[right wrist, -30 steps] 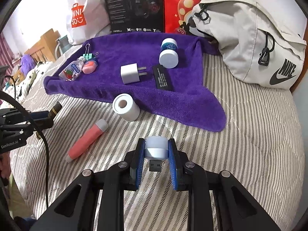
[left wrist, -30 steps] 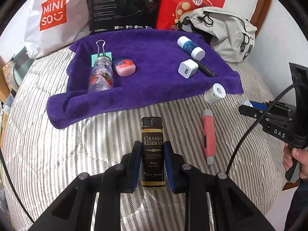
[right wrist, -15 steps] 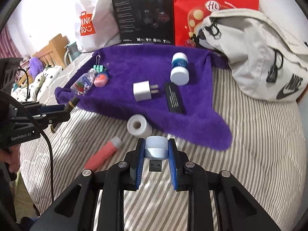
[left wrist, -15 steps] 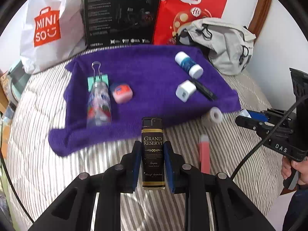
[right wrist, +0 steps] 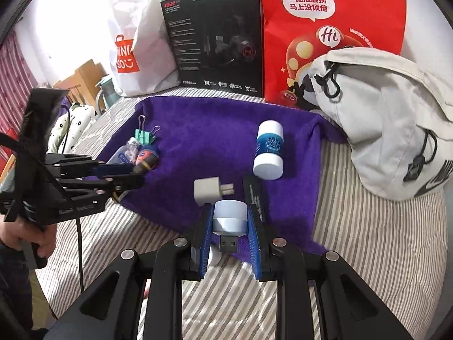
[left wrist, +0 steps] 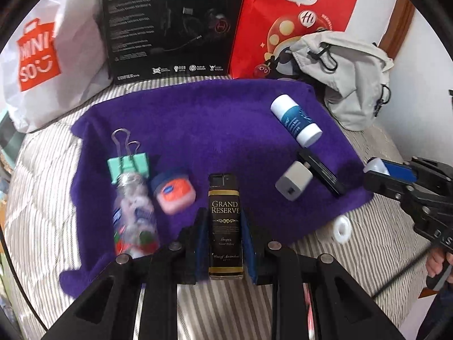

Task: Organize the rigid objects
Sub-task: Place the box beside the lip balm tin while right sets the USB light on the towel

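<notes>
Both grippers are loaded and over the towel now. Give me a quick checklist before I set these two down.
1. Left gripper grip on the black Grand Reserve lighter: ok, clamped on both sides, upright.
2. Right gripper grip on the pale blue USB night light: ok, plug pointing back toward the camera.
3. Free spot on the purple towel ahead of the lighter: ok, open between the pink tin and the white charger cube.
4. Free spot for the night light: not ok, charger cube and black flat bar sit right ahead.
5. Height of either item above the towel: cannot tell.
</notes>
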{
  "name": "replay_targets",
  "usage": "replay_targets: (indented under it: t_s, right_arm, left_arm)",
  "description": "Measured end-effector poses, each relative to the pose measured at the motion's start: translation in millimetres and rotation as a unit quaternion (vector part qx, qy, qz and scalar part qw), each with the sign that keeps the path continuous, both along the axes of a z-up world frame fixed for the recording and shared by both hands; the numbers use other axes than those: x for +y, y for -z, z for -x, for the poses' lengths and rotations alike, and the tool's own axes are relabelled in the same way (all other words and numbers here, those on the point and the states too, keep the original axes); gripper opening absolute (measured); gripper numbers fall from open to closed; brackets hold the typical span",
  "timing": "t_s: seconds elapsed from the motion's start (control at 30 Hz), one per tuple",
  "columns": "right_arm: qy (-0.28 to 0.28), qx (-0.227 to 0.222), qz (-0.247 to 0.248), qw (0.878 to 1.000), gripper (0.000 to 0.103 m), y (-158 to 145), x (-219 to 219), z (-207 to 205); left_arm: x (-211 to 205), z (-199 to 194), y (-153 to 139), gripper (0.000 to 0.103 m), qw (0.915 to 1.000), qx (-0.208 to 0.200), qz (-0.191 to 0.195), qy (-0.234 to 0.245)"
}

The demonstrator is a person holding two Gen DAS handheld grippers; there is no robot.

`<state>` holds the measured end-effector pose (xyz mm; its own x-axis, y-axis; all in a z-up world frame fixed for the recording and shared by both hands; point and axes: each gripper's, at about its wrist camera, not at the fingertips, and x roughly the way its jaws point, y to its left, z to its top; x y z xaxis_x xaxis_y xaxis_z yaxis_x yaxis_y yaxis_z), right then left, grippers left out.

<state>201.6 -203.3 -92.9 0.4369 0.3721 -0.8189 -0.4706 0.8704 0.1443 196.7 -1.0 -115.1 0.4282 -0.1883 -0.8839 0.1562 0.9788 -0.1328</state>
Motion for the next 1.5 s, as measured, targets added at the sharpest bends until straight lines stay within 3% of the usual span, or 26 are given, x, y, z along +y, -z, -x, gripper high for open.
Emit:
replay_targets:
  t_s: [0.3,0.63,0.8,0.93,1.0,1.07,1.5]
  right_arm:
    - [-0.003,0.018,0.003,1.0,0.024,16.3,5.1,-29.5]
    - [-0.027,0.016,0.013,0.999,0.024,24.3,33.8,-61.5]
    - [-0.035,0.019,0.021,0.999,0.024,33.8,47.4,-78.5]
    - [-0.039,0.027,0.03,0.998,0.024,42.7,57.1,-88.9]
    - [-0.042,0.032,0.038,0.998,0.024,47.5,62.4,-93.8]
    - [-0.045,0.033,0.046,0.997,0.024,51.0,67.8,-97.8]
    - [-0.055,0.032,0.069,0.996,0.024,60.3,85.4,-106.3]
  left_arm:
    - [-3.3,-24.1,24.5,0.022,0.9998,0.02,-0.007,0.008]
    - [-4.2,-20.4,22.7,0.023,0.9996,0.019,-0.015,0.013]
    - [4.2,-19.3,19.9,0.023,0.9997,0.024,0.005,0.002]
    - [13.3,-10.1,10.6,0.032,0.9997,0.02,0.012,-0.008]
    - [17.8,-5.5,5.4,0.046,0.9998,0.017,0.003,-0.014]
    - [23.1,-0.9,-0.7,0.051,0.9998,0.008,0.002,-0.018]
    - [50.1,16.6,-30.1,0.054,0.9986,-0.019,0.014,-0.047]
